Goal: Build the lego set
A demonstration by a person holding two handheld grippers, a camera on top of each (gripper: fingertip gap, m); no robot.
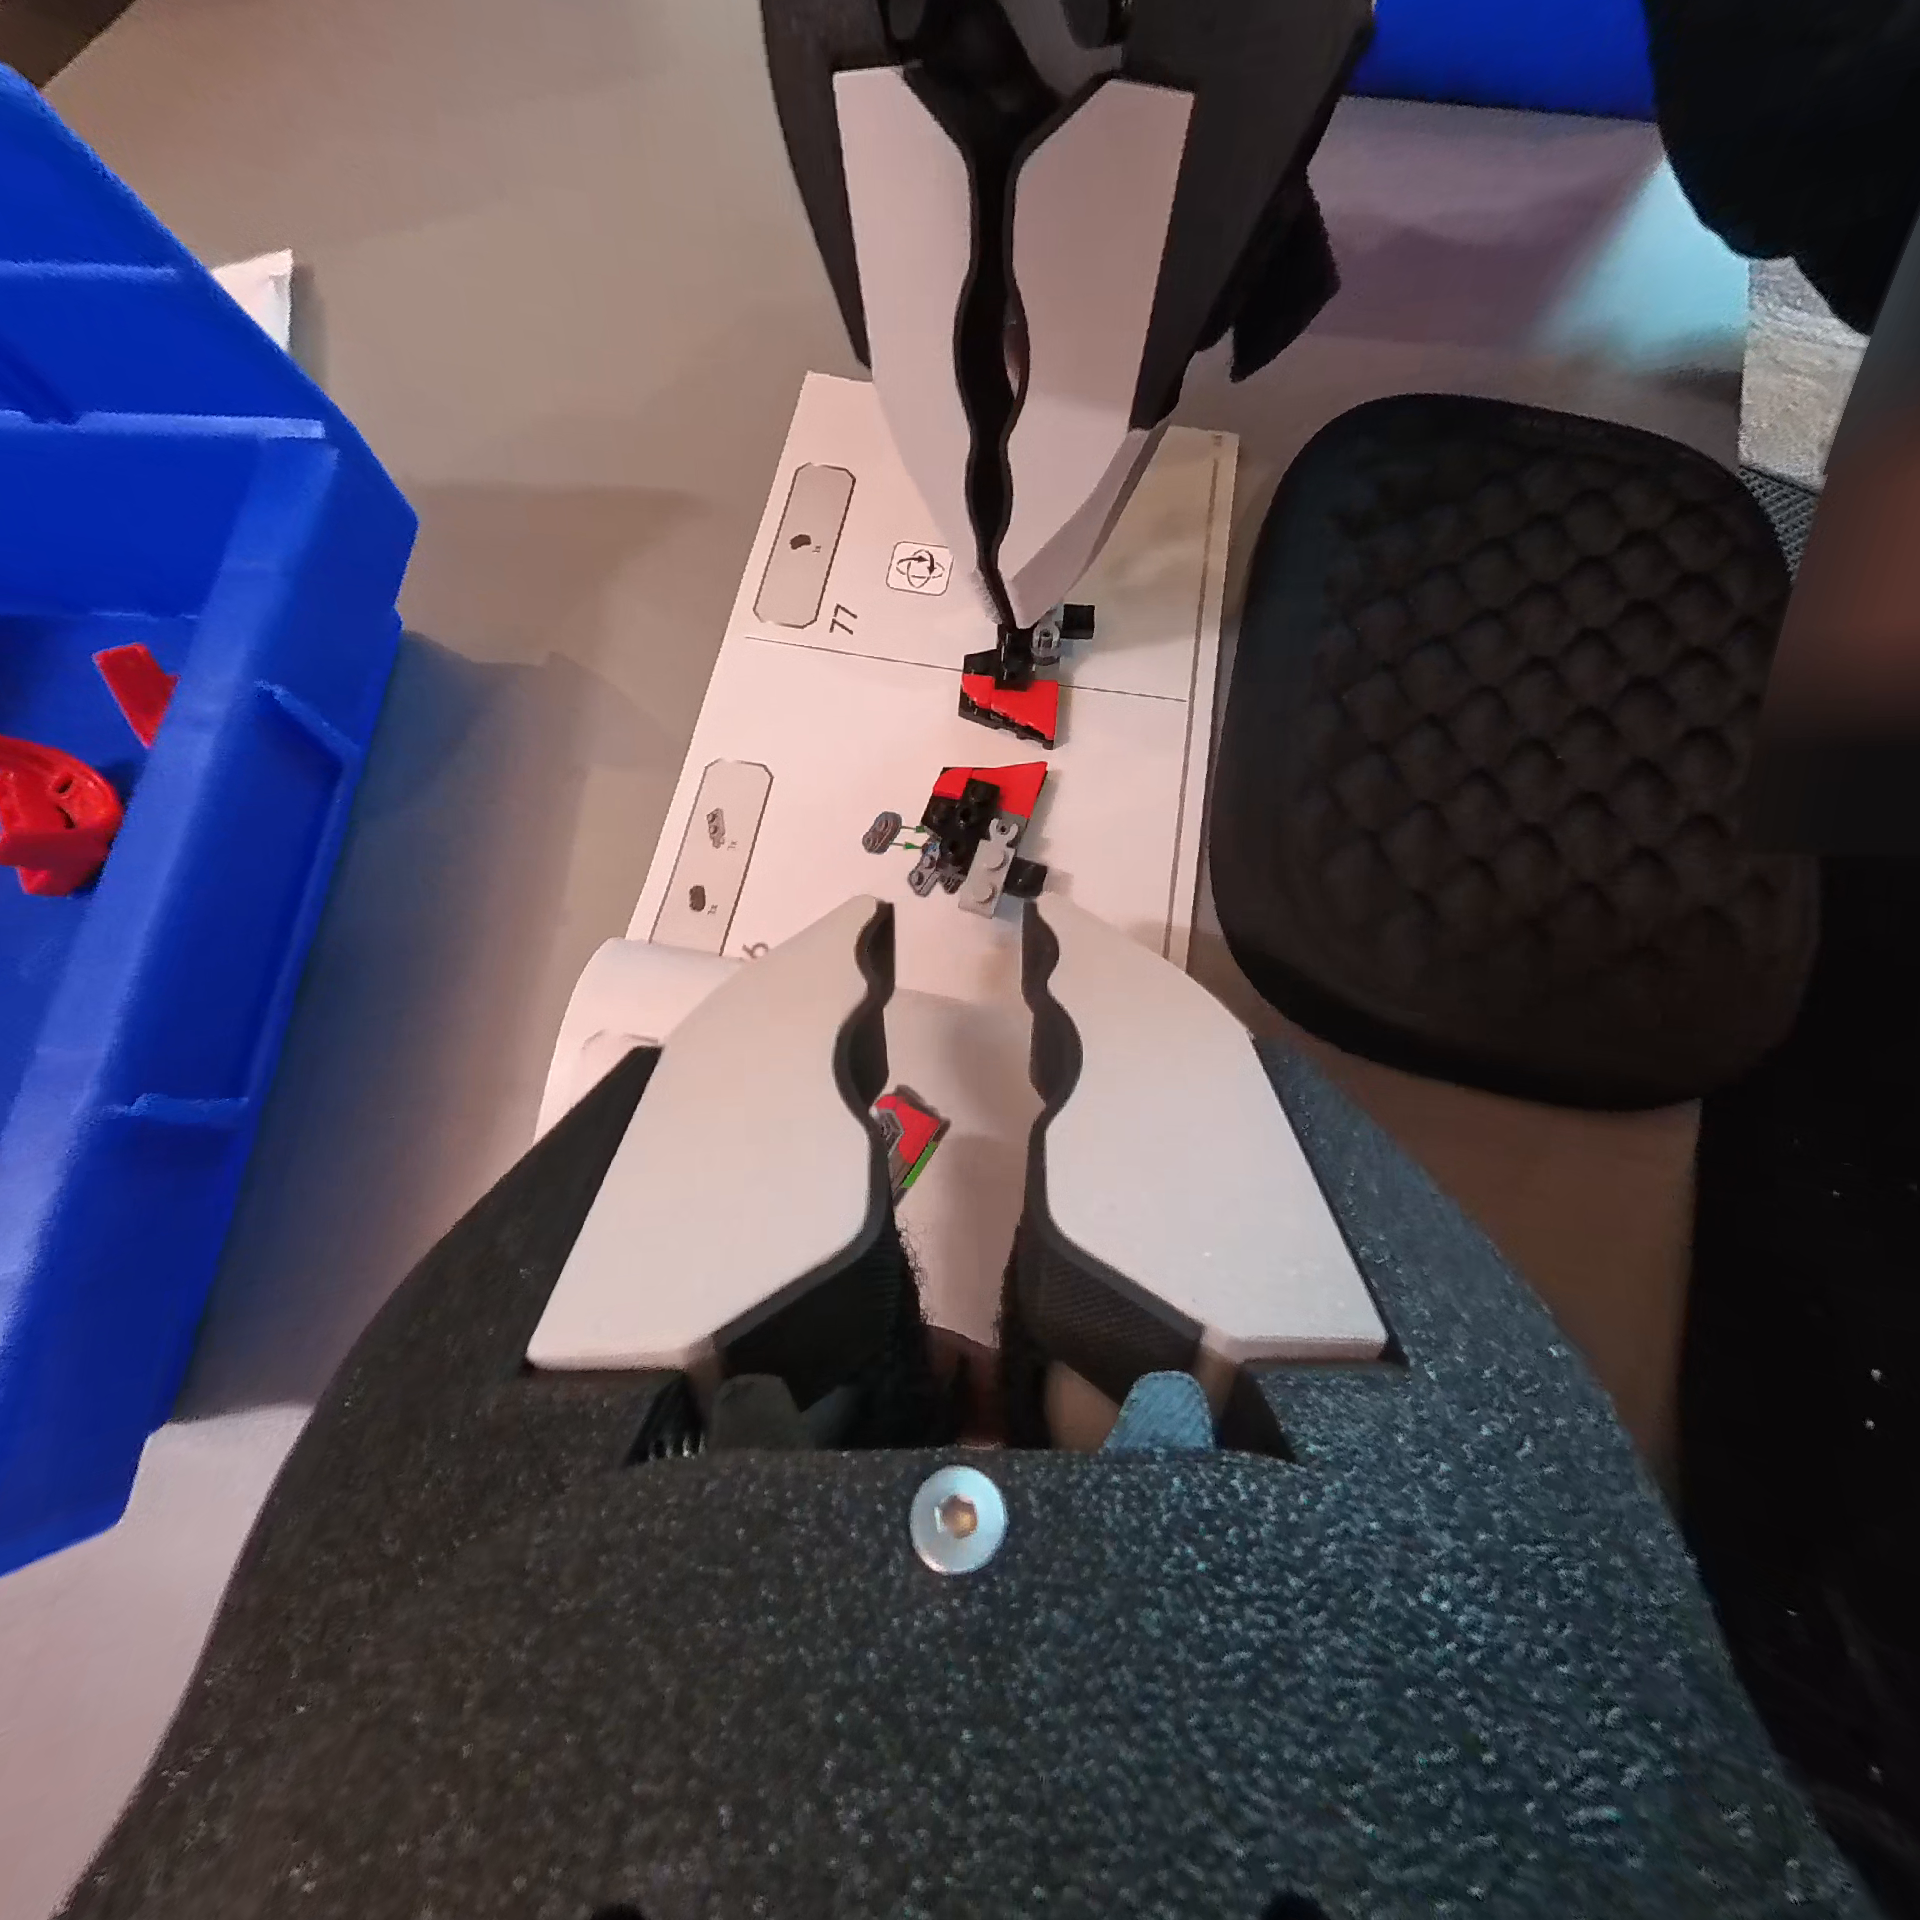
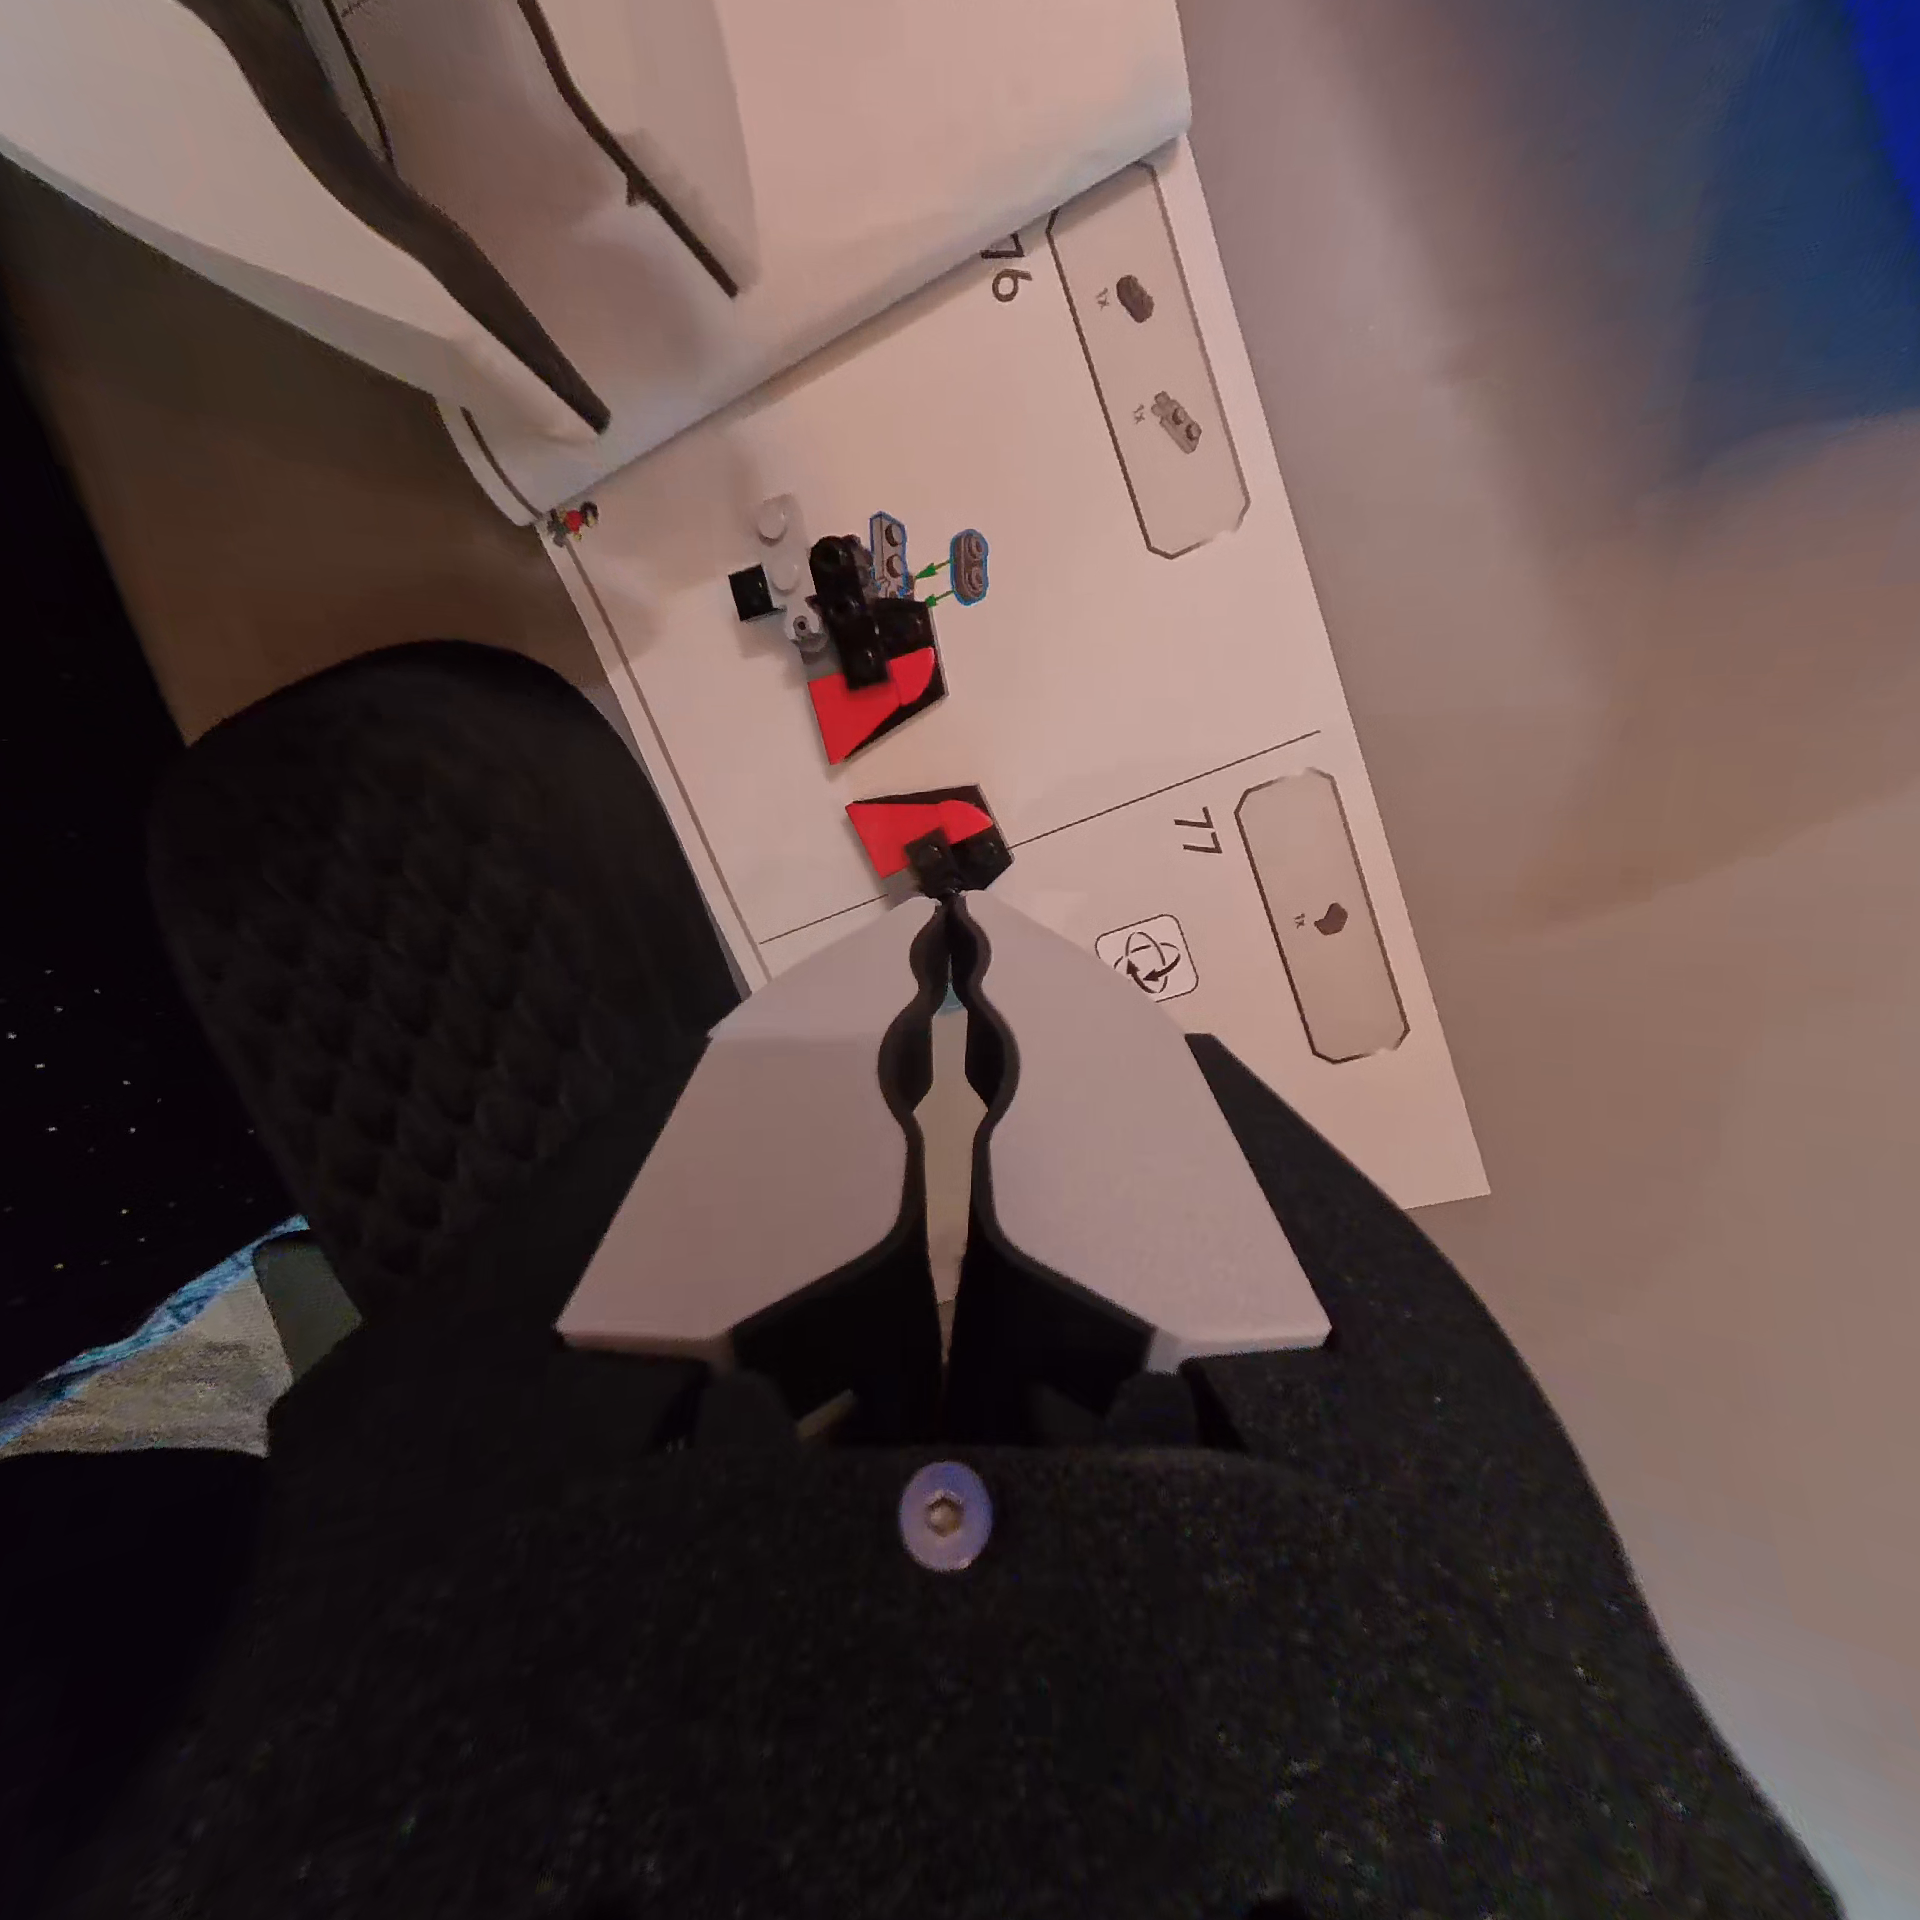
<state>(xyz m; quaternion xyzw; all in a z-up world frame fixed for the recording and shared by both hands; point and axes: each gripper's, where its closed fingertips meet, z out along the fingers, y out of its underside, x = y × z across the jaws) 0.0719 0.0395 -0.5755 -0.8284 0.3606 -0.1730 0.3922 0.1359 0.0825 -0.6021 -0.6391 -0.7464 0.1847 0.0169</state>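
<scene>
A small red and black lego assembly [image 1: 1010, 698] lies on the white instruction sheet [image 1: 1132, 790], just beyond a printed picture of the build [image 1: 971, 826]. My right gripper [image 1: 1006, 615] comes down from the far side and is shut on a small black piece at the assembly's top edge. In the right wrist view its tips [image 2: 948, 902] pinch that black piece on the assembly [image 2: 920, 831]. My left gripper [image 1: 956, 914] is open and empty, low over the near part of the sheet, short of the printed picture. Its fingers [image 2: 582, 301] show at the top left of the right wrist view.
A blue parts bin [image 1: 239, 790] stands at the left with red pieces [image 1: 52, 821] inside. A black quilted case [image 1: 1507, 727] lies right of the sheet, also in the right wrist view [image 2: 416, 935]. The sheet [image 2: 1122, 665] rests on a beige table [image 1: 540, 312]. Across from one pair of fingers to the other is roughly 9 cm. Between my right fingertips and the black quilted case [image 1: 1507, 727] there is roughly 11 cm. Seen from the right wrist view [image 2: 448, 1034] as well.
</scene>
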